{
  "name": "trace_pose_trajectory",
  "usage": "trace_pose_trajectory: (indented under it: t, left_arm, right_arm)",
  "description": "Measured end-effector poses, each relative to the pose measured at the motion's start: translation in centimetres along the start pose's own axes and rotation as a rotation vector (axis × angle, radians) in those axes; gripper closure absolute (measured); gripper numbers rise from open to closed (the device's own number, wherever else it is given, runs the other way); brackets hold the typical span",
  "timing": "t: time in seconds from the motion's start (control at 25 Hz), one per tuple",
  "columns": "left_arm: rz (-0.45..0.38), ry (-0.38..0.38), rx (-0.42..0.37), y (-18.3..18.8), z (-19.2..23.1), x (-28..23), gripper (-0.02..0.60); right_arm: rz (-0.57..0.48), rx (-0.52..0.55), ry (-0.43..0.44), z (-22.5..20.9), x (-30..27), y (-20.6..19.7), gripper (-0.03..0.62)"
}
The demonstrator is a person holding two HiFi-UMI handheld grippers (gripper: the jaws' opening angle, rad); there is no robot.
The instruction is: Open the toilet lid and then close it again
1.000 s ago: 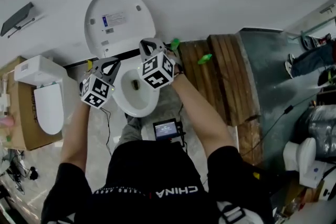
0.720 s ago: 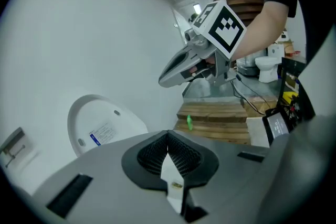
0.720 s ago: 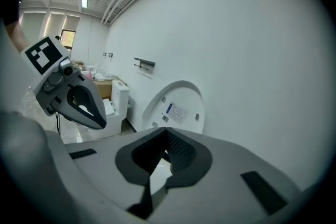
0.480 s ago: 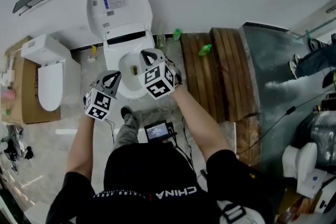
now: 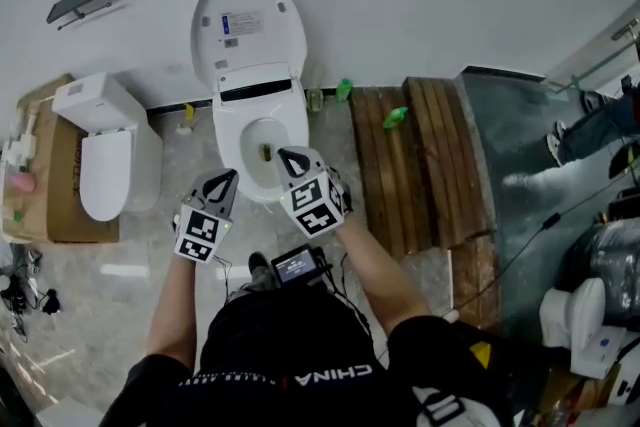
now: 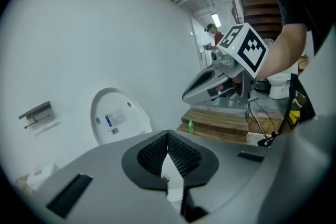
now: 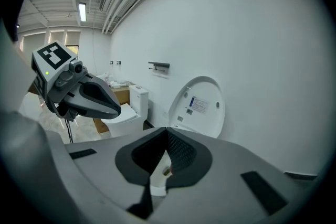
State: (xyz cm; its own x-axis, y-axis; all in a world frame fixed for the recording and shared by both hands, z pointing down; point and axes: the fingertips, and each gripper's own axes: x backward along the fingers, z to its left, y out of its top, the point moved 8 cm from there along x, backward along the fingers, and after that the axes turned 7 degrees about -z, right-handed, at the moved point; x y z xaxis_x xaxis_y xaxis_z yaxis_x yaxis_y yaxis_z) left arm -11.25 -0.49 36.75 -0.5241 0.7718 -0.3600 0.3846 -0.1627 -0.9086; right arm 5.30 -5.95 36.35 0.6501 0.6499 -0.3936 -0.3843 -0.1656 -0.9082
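Ahead of left tongs [image 5: 228,177] and right tongs [image 5: 288,155] stands the toilet lid [image 5: 248,30]

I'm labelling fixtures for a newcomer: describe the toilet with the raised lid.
Follow the white wall to the wooden pallet. The toilet just left of it is the one. Its lid leans up against the wall, bowl open, while the toilet further left is shut.

toilet lid [image 5: 248,25]: against wall, behind bowl [image 5: 262,150] | second toilet [image 5: 105,155]: left of bowl | wooden pallet [image 5: 420,160]: right of bowl
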Motion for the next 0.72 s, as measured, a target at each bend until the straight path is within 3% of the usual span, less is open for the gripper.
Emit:
trace_pose_trajectory:
  t: [0.16, 0.72]
  left_arm:
    - [-0.012, -0.014, -0.010, -0.9, 0.2, 1.3, 0.572]
    - [-0.046, -0.006, -0.001, 0.0, 1.1, 0.3, 0.572]
  right_arm:
    - [0.012, -0.029, 0.012, 1.9, -0.2, -0.1, 0.580]
    - [-0.016, -0.037, 0.004, 1.5, -0.1, 1.0, 0.580]
